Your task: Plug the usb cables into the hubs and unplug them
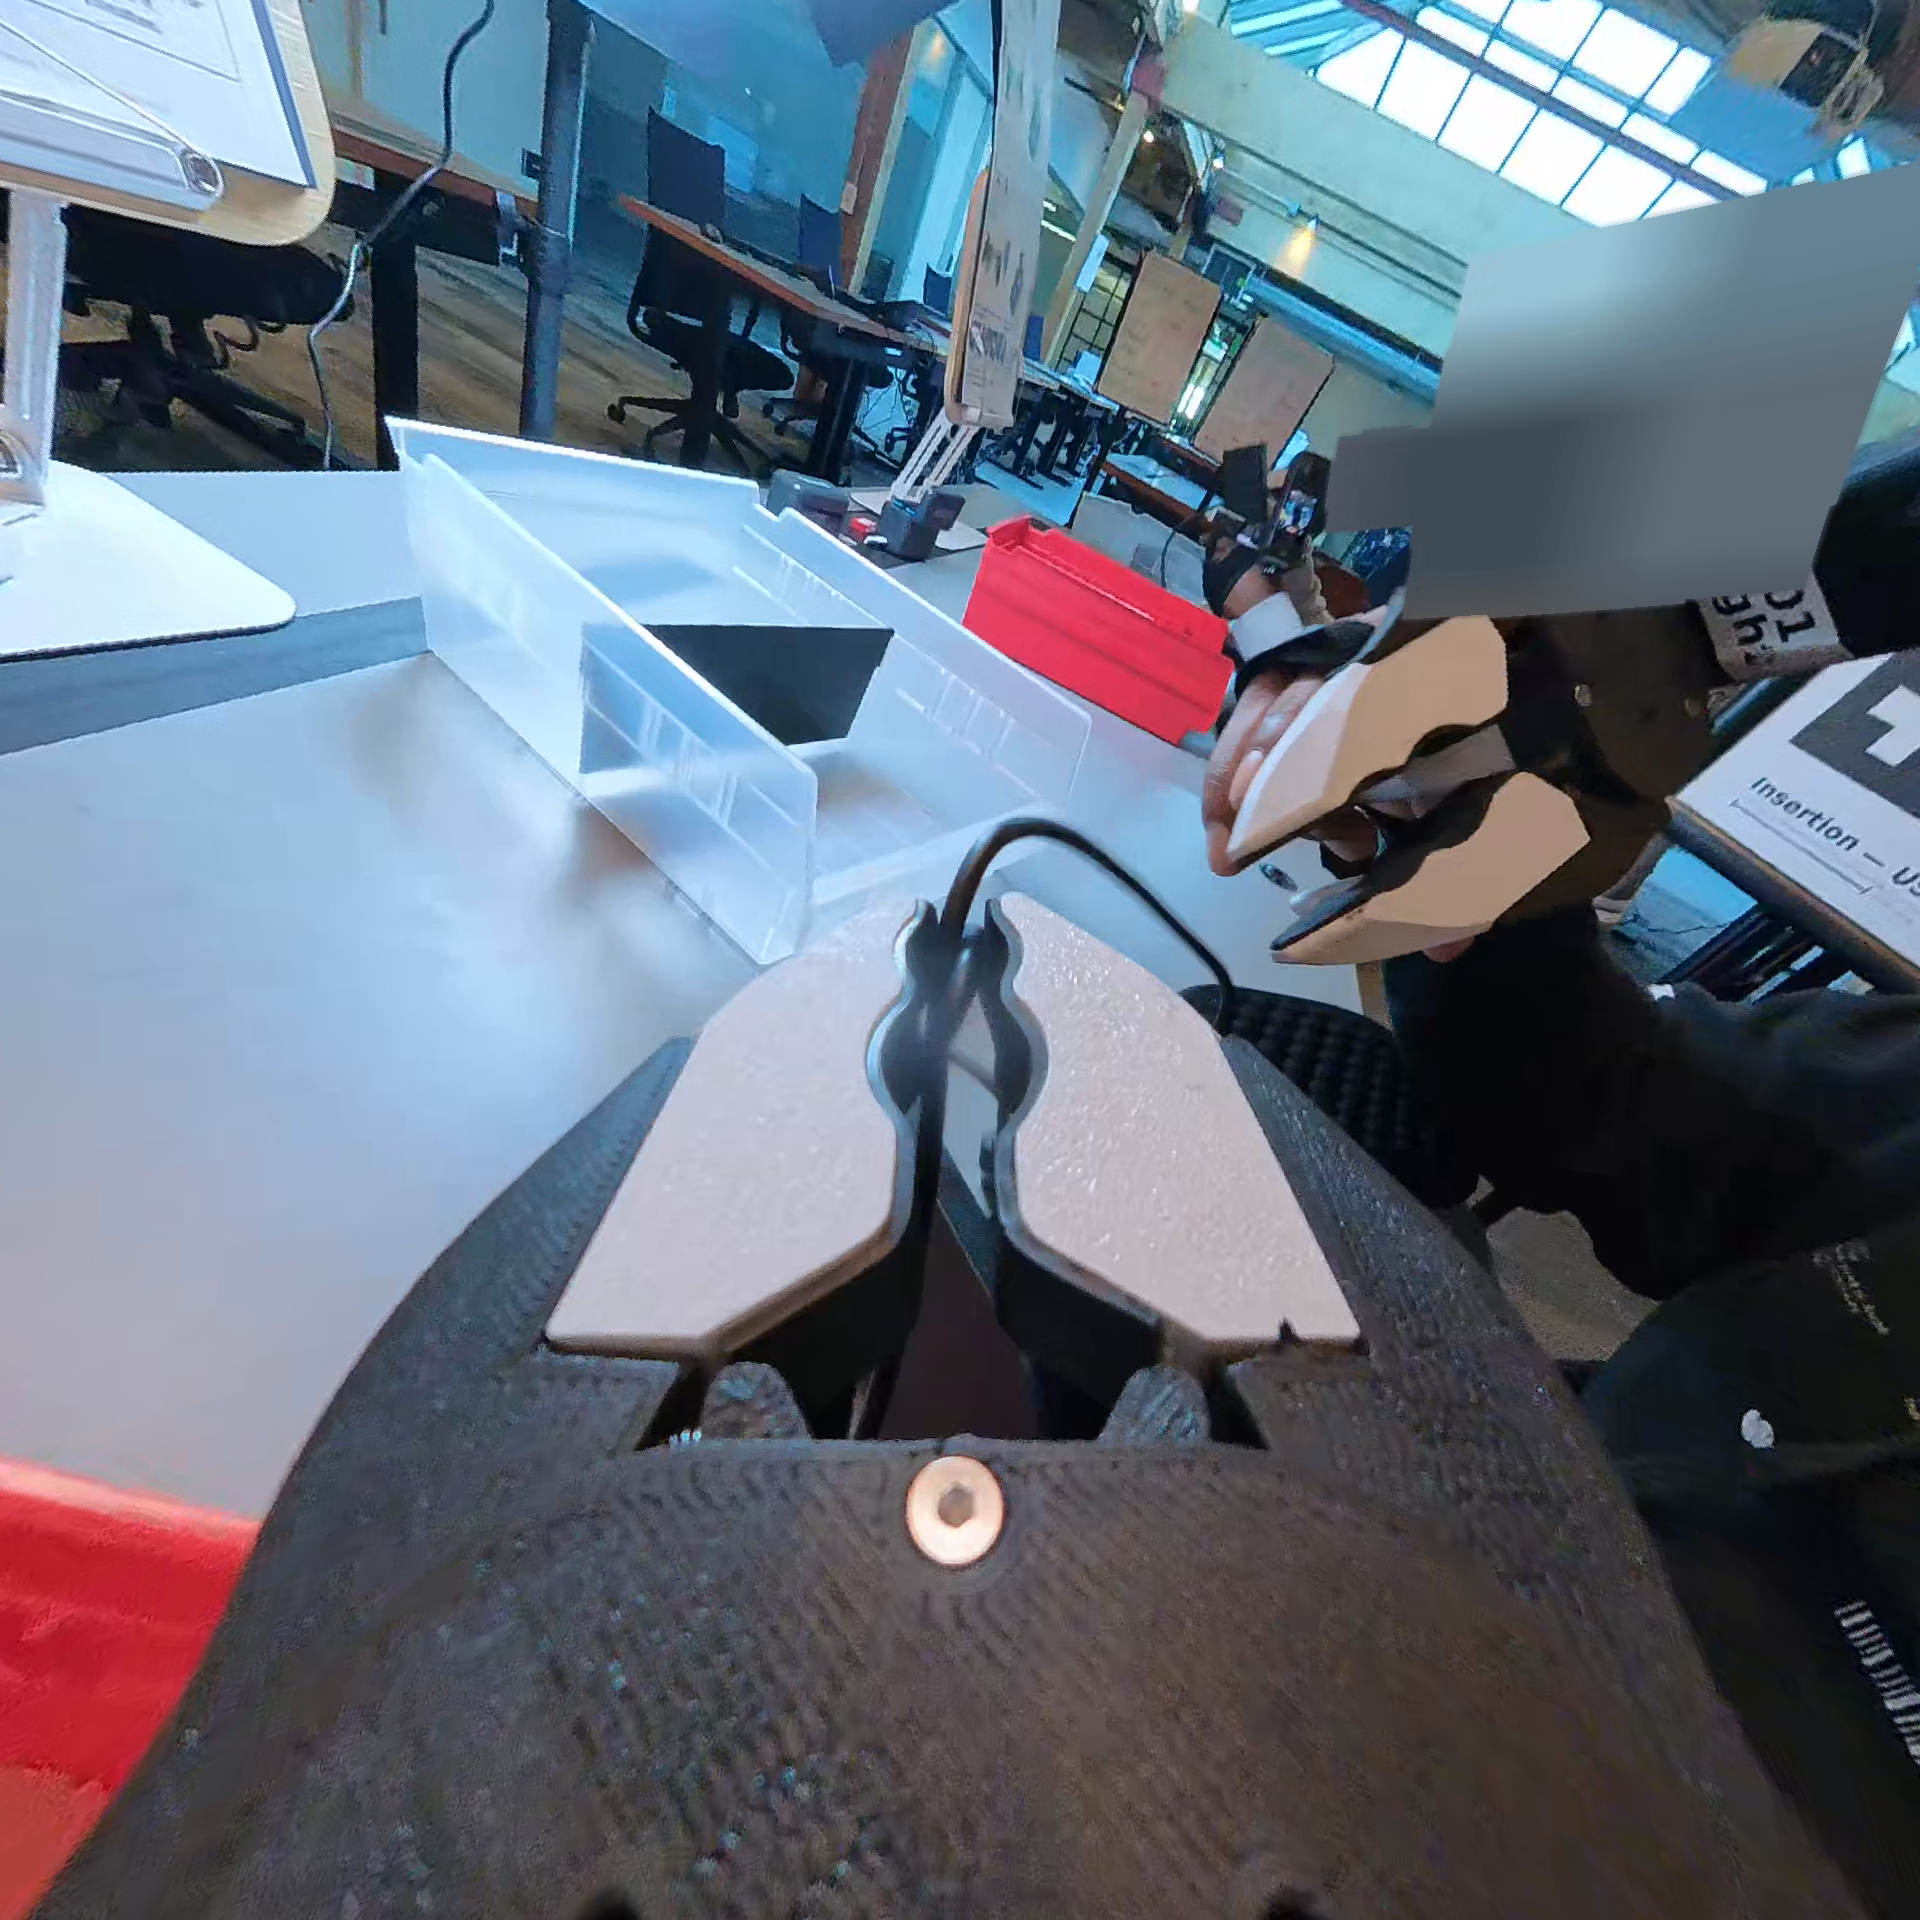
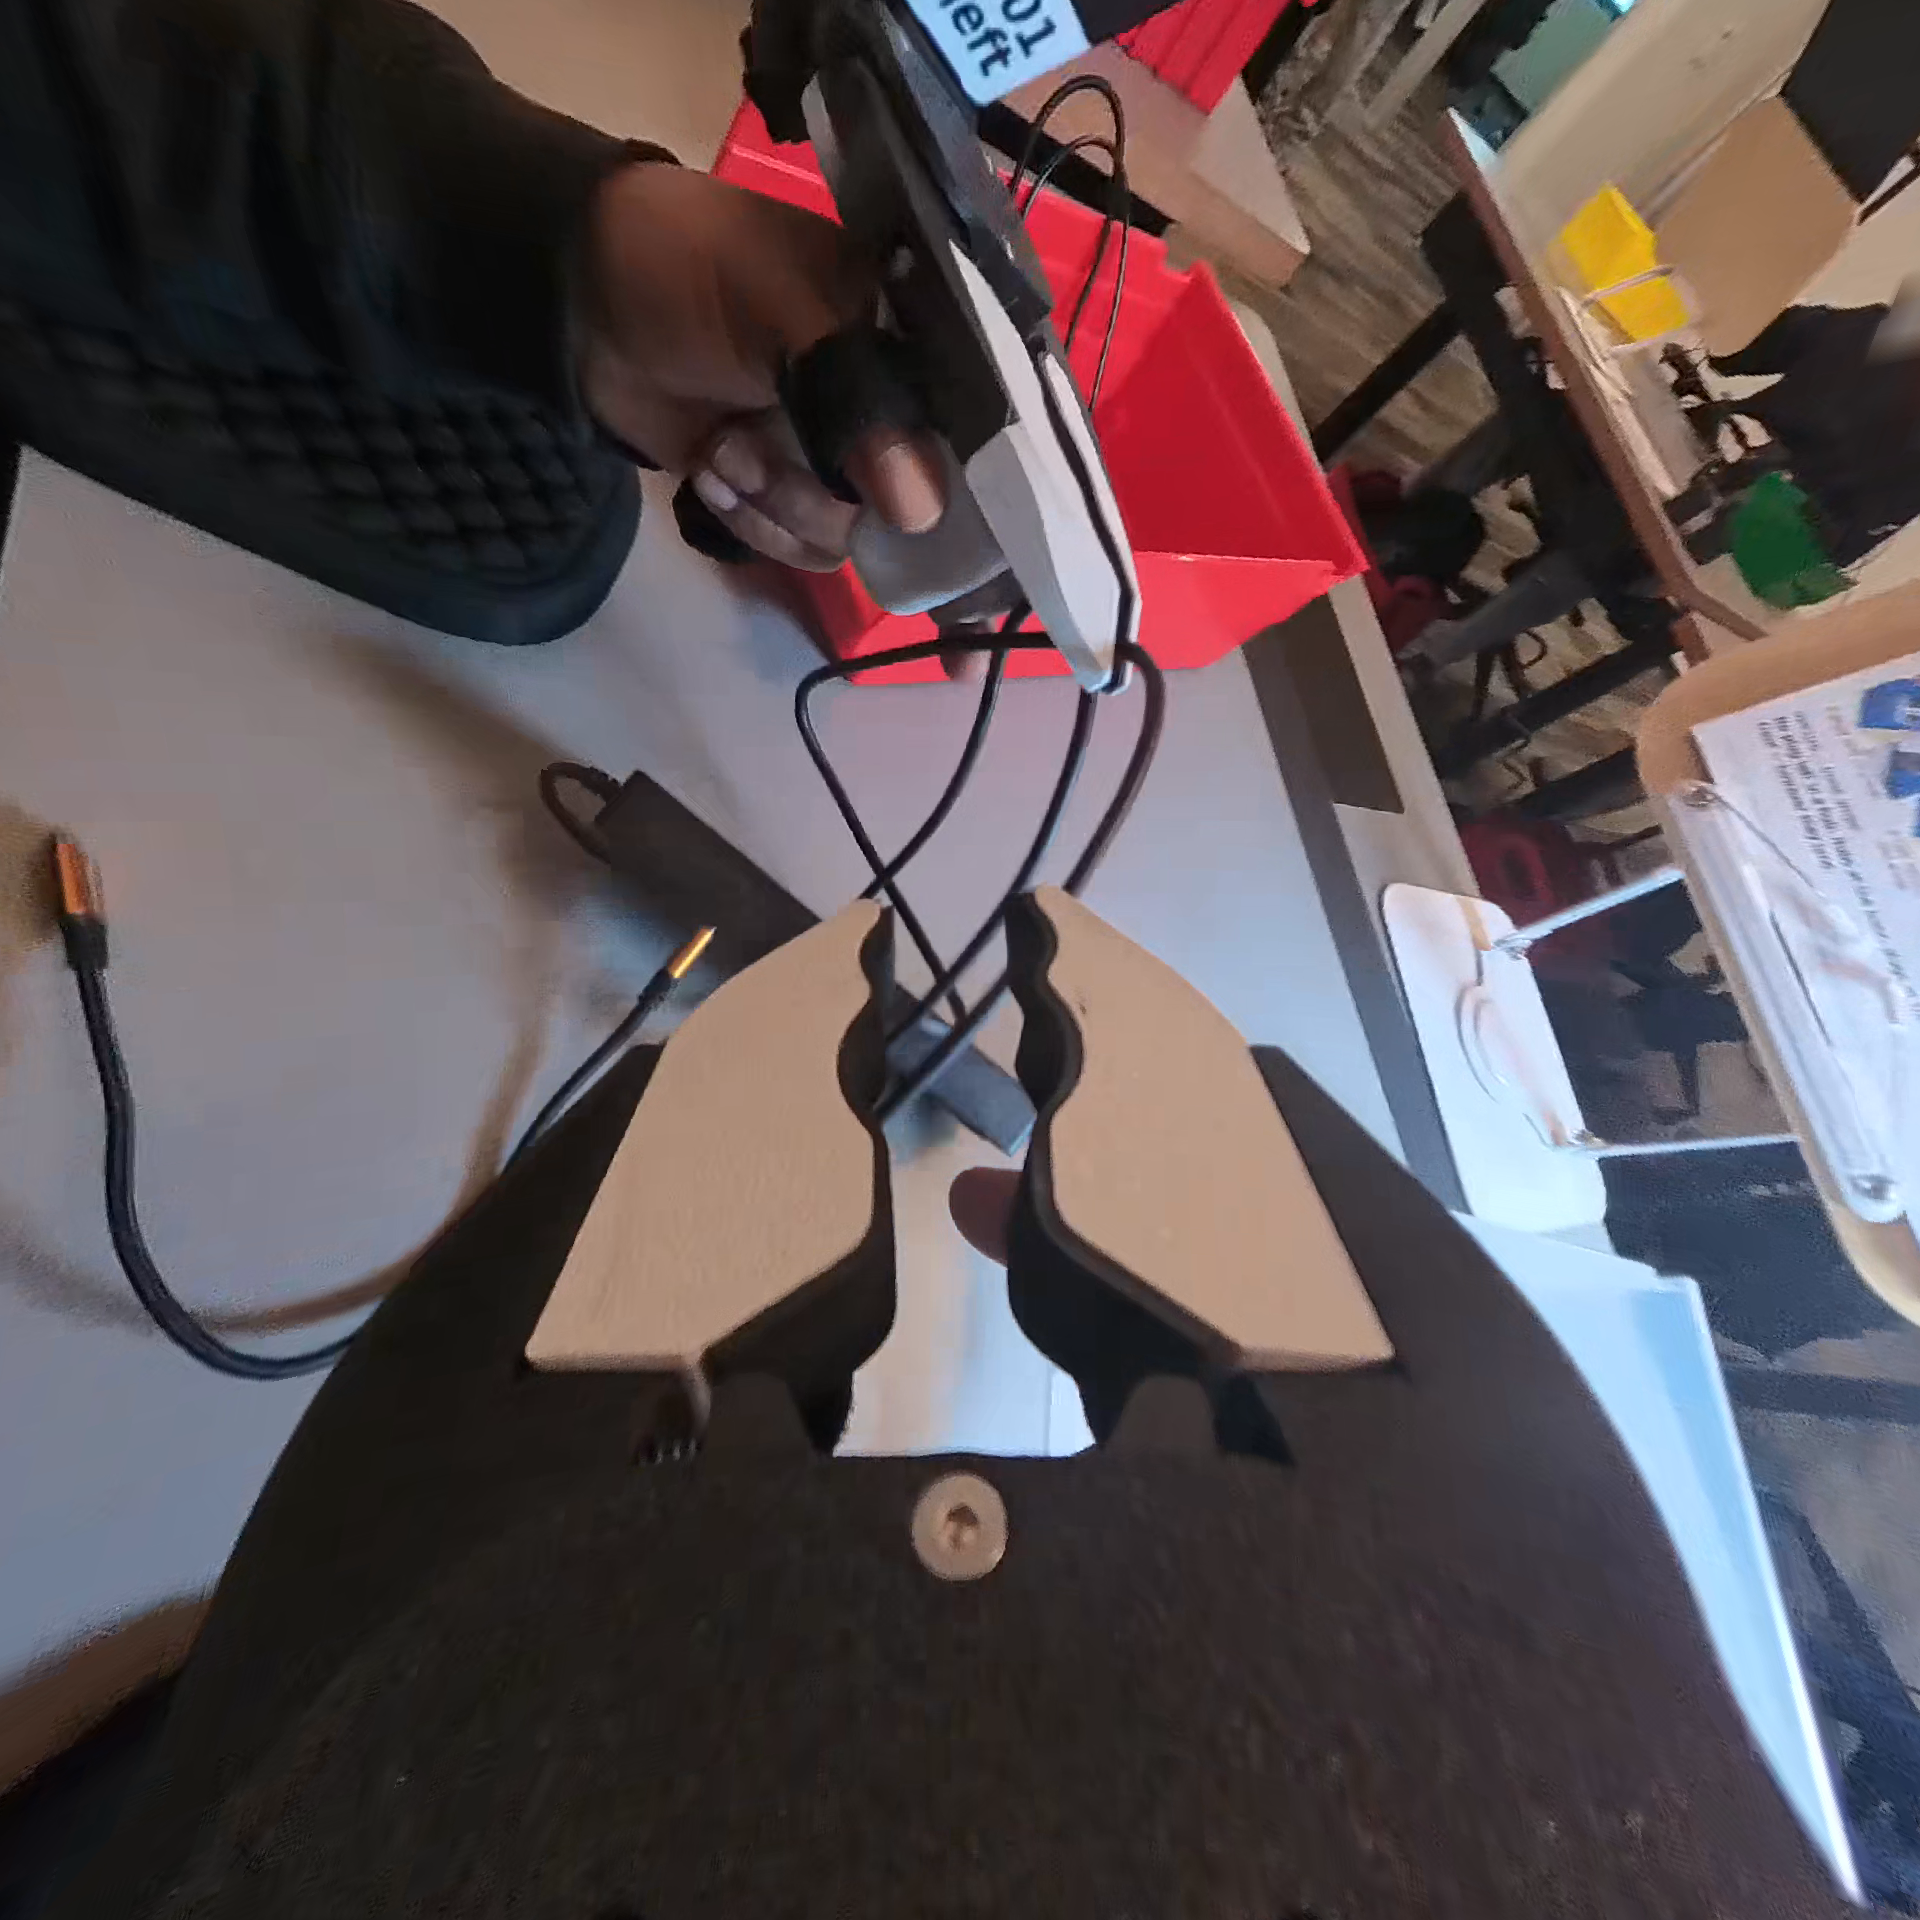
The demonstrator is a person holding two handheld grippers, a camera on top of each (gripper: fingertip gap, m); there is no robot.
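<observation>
My left gripper [image 1: 951, 930] is shut on a thin black cable [image 1: 1049, 831] that arcs away to the right. In the right wrist view it [image 2: 1099, 670] hangs tip-down above the table and pinches the cable loops [image 2: 821, 727]. My right gripper [image 2: 956, 925] has its jaws closed around a small grey hub [image 2: 971, 1096], which sits in the wavy recess between the fingers. The black cables run from the hub up to the left gripper. The right gripper also shows in the left wrist view [image 1: 1262, 894].
A dark hub [image 2: 686, 862] lies on the grey table [image 2: 312, 831], beside a braided black cable with an orange-metal plug [image 2: 78, 894] and a second plug tip [image 2: 691, 951]. A red bin [image 2: 1195, 416] stands behind. There is a clear tray [image 1: 675, 665], and a sign stand [image 2: 1475, 997] at the right. The tips of one gripper are about 8 centimetres away from the tips of the other.
</observation>
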